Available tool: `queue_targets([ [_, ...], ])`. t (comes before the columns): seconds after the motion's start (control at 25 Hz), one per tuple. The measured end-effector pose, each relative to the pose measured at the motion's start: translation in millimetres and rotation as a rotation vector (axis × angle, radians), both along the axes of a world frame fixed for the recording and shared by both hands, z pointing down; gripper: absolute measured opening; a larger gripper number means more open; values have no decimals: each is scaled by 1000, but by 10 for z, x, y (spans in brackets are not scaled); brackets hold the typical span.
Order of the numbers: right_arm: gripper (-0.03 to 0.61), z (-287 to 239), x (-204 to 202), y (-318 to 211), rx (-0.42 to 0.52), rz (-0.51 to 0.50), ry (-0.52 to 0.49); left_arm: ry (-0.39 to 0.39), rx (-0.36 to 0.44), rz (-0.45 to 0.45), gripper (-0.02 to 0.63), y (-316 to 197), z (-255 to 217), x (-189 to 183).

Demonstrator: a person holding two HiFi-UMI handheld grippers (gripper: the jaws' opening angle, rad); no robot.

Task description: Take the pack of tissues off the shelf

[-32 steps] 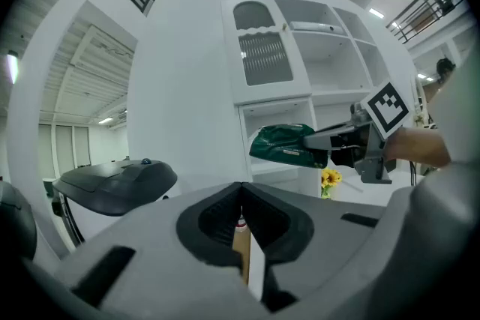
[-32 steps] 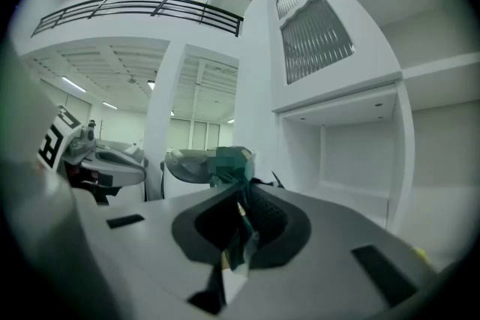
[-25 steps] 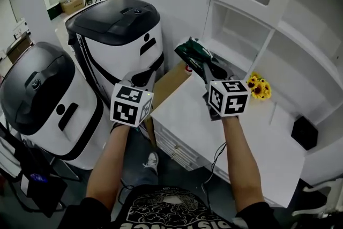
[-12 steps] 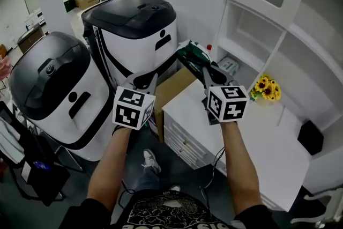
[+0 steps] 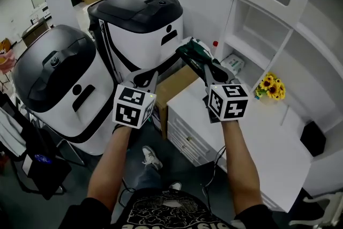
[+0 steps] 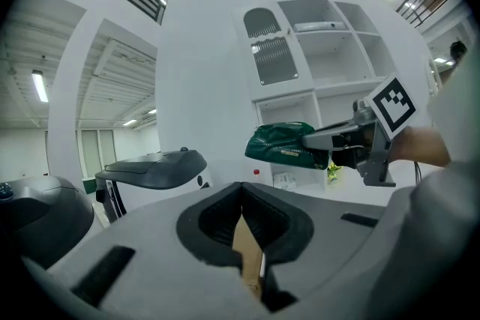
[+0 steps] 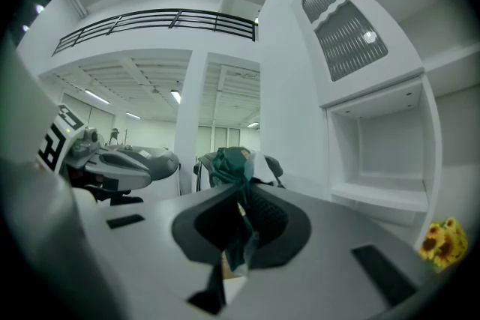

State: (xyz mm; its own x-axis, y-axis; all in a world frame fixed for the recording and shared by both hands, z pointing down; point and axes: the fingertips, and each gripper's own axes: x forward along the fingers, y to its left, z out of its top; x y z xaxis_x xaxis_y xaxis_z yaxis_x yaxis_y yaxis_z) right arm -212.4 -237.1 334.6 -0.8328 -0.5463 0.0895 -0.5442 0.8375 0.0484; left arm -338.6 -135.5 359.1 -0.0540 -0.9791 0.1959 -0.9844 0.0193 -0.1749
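The pack of tissues (image 5: 194, 52) is dark green and crinkled. It hangs in the air left of the white shelf unit (image 5: 252, 24), out over the counter's left end. My right gripper (image 5: 202, 61) is shut on its near edge; the green wrap (image 7: 231, 165) sits pinched between the pads. The left gripper view shows the pack (image 6: 281, 141) sticking out ahead of the right gripper (image 6: 330, 139). My left gripper (image 5: 147, 79) is beside it on the left, shut and holding nothing, its tips (image 6: 241, 187) meeting over a cardboard box.
Two large white and black machines (image 5: 144, 24) (image 5: 59, 83) stand to the left. A cardboard box (image 5: 174, 88) leans between them and the white counter (image 5: 257, 131). Sunflowers (image 5: 270, 87), a small white box (image 5: 231, 63) and a black box (image 5: 313, 138) sit by the shelves.
Both grippers have drifted left, away from the shelf opening, with the green pack still held in the right one. Both jaws have stayed as they were.
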Motion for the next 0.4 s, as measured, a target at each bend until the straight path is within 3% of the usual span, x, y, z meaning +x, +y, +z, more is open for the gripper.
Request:
queue_targets([
  [0.4, 11, 6, -38, -27, -2, -7, 3, 11, 9, -10, 8, -13, -9, -49],
])
